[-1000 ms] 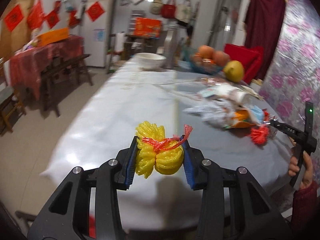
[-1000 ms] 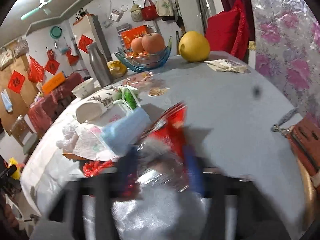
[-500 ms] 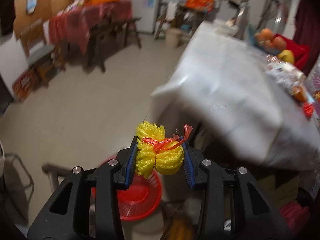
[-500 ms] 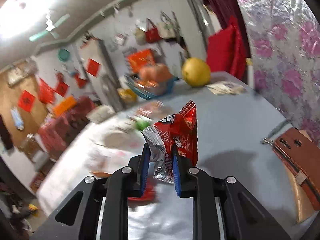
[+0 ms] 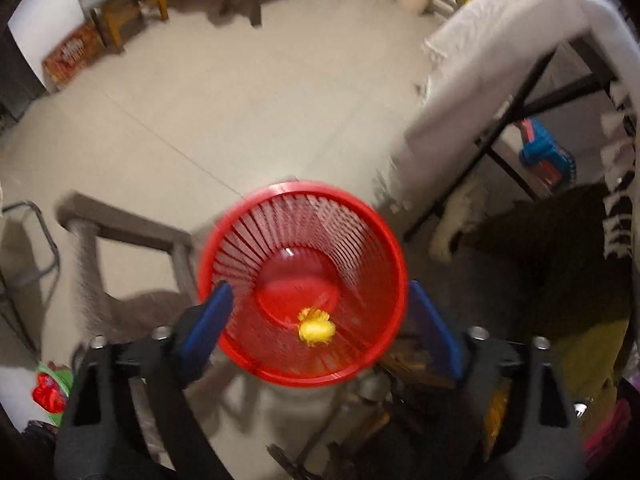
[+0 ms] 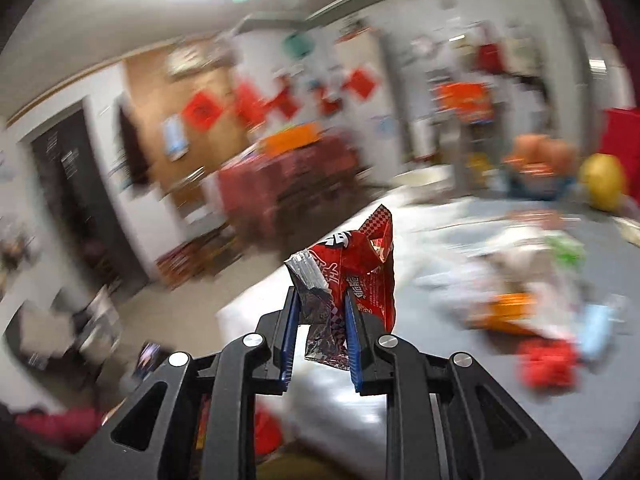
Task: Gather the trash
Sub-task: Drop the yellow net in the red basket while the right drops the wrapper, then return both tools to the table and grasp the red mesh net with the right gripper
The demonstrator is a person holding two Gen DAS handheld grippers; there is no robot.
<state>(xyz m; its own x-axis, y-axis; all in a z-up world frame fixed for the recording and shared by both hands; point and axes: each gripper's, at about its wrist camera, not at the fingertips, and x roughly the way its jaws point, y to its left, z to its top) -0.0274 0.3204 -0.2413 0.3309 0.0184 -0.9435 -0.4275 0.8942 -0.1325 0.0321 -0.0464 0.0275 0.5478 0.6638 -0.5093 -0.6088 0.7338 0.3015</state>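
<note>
Looking down through the left gripper (image 5: 316, 320), we see its jaws opening with nothing between them: the yellow foam net (image 5: 316, 330) that was clamped there a second ago now sits low inside the red basket (image 5: 240, 240) on the floor, so one piece of trash is collected. That net is a small crumpled yellow bundle, blurred, near the basket's solid bottom. Our right gripper (image 6: 320, 316) is clamped on a red snack wrapper (image 6: 360, 264), crinkled, foil inside showing, lifted clear of the table (image 6: 560, 420); we judge it goes into the basket next, while more litter waits on the table
</note>
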